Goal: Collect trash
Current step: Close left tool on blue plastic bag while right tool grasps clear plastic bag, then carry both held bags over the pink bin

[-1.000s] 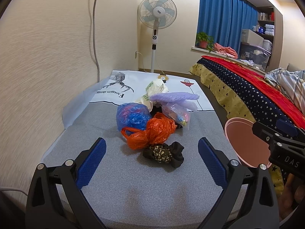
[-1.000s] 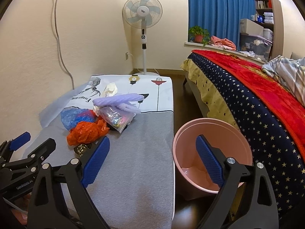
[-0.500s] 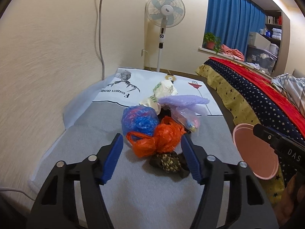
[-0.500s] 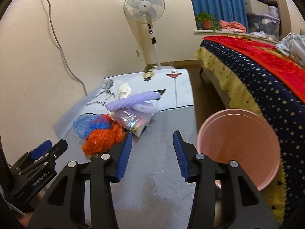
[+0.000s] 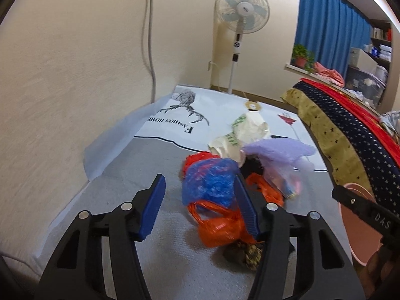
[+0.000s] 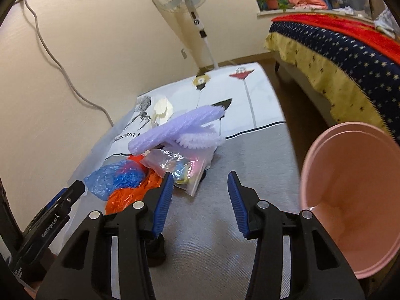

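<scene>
A heap of trash lies on the grey mat [image 5: 175, 255]: a blue plastic bag [image 5: 210, 183], an orange bag [image 5: 220, 225], a dark patterned wad [image 5: 246, 252], a white crumpled bag [image 5: 246, 132], a lilac bubble wrap [image 5: 280, 150] and a clear bag [image 6: 180, 166]. My left gripper [image 5: 200, 207] is open, its right finger against the blue bag, nothing held. My right gripper [image 6: 198, 205] is open and empty above the mat, right of the heap [image 6: 125, 182]. A pink bucket [image 6: 350, 195] is tilted at the right, also at the edge of the left wrist view [image 5: 355, 230].
A wall with a hanging cable [image 5: 150, 37] runs along the left. A standing fan [image 5: 241, 12] is at the back. A bed with a starred cover [image 6: 337, 50] stands at the right. A white printed sheet [image 5: 190, 122] lies beyond the mat.
Both grippers have narrowed from wide open and moved forward. The left one came up to the blue and orange bags. The bucket now tilts toward the right camera.
</scene>
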`<control>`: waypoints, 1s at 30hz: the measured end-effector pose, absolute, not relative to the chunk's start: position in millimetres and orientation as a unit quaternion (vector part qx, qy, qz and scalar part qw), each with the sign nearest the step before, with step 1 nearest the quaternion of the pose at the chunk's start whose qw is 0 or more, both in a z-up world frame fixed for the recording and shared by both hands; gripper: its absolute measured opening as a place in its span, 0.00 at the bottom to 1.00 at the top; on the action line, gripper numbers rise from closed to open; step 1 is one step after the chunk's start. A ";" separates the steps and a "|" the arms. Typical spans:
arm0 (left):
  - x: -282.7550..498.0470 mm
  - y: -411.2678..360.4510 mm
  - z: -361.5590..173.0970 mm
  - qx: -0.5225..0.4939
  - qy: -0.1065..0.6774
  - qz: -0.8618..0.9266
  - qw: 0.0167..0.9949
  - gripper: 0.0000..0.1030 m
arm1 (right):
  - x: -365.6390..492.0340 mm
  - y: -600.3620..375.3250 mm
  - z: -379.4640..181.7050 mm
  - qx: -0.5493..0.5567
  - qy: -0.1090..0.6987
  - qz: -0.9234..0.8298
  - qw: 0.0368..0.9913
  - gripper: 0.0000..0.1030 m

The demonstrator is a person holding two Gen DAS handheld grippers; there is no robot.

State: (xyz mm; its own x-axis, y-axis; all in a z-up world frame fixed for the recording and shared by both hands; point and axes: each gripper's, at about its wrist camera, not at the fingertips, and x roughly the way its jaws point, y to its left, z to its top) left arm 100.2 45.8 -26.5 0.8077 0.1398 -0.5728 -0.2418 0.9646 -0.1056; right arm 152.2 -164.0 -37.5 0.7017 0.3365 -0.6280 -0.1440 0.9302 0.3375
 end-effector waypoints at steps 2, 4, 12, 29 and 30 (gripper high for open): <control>108.5 49.7 -31.0 -0.092 0.298 0.105 0.944 0.55 | 161.1 -156.7 -45.1 0.134 0.372 0.139 0.908 0.45; 114.4 51.5 -34.8 -0.093 0.302 0.109 0.942 0.55 | 169.1 -150.6 -52.6 0.137 0.381 0.142 0.904 0.45; 130.8 58.9 -44.3 -0.108 0.315 0.118 0.936 0.55 | 191.9 -142.8 -75.5 0.160 0.410 0.143 0.887 0.45; 132.2 58.3 -35.8 -0.122 0.308 0.083 0.940 0.03 | 180.6 -127.4 -51.7 0.134 0.389 0.184 0.893 0.00; 129.8 57.6 -31.7 -0.122 0.301 0.081 0.942 0.03 | 176.8 -126.6 -46.6 0.128 0.383 0.187 0.895 0.00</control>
